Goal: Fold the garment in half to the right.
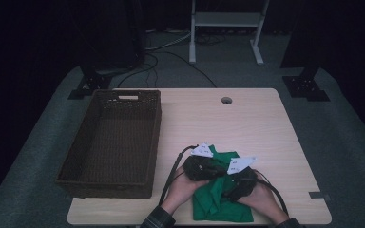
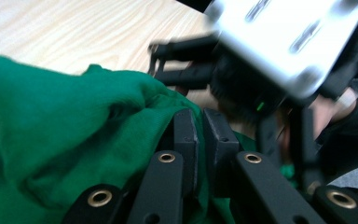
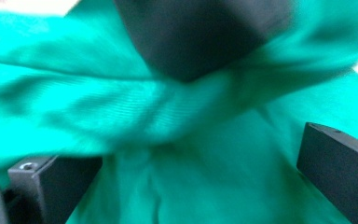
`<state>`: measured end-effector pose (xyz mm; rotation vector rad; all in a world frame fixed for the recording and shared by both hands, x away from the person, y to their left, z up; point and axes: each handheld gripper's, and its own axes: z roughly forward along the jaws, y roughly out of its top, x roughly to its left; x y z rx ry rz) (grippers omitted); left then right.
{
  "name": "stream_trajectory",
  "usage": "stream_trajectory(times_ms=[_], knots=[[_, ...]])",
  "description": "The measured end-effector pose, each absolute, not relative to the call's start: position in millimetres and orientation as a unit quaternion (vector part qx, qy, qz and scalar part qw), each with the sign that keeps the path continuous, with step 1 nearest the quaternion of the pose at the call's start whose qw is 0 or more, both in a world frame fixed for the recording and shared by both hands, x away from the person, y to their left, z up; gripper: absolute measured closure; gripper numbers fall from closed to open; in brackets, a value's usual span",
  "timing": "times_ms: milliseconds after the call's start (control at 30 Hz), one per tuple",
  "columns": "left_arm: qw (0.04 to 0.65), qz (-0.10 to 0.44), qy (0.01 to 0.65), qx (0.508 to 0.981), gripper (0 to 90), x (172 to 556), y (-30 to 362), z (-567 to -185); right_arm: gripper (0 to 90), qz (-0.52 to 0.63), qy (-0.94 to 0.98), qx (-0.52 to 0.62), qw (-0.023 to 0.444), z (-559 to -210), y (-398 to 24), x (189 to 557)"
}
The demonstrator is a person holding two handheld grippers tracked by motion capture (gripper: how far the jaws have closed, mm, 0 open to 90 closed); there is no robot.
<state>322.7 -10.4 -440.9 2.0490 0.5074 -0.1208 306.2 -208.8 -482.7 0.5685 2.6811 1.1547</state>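
The left tool [image 2: 199,140] has its jaws pinched tight on a fold of the crumpled bright green cotton garment [image 1: 221,199] bunched at the light wooden worktop's [image 1: 247,123] near edge, while the right tool [image 3: 191,186] gapes wide over it.

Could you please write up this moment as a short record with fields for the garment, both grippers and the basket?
garment: green cloth, crumpled at the table's near edge
left gripper: jaws shut, pinching a fold of the cloth
right gripper: jaws wide apart, cloth lying between them, not pressed
basket: brown wicker basket, left part of the table, nothing visible inside
hands: both over the cloth, close together
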Motion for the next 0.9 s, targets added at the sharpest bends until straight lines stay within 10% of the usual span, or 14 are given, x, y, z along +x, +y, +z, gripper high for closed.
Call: stream_trajectory(times_ms=[900], knots=[[0.44,-0.063,0.219,0.869,84.9,339.3,-51.5,-476.3,0.0,0.381,0.909,0.16,0.06,-487.4,-245.7,305.0]])
